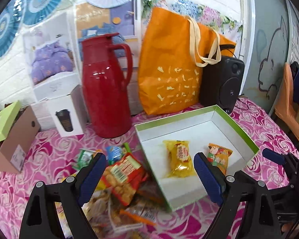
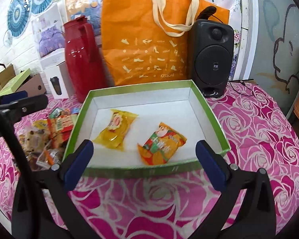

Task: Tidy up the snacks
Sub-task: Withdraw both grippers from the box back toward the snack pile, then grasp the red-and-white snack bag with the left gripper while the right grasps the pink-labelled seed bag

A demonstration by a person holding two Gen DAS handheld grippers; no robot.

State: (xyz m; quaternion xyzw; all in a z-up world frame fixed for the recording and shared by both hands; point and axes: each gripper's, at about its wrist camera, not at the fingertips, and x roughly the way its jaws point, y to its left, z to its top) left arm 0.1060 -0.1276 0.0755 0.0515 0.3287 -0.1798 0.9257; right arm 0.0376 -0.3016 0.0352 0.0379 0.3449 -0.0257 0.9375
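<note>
Yellow snack [image 2: 115,129] lengthwise toward box's [image 2: 217,119] far wall, orange one [image 2: 161,146] alongside; both tongs agape, empty

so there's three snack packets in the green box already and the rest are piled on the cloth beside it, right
Not quite: the green box holds two packets, not three, a yellow packet and an orange packet. The right wrist view shows this. The rest are indeed piled on the cloth beside it.

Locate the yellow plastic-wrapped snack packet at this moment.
In both wrist views the yellow plastic-wrapped snack packet lies inside the green-rimmed white box, left of the orange-green packet.
</note>
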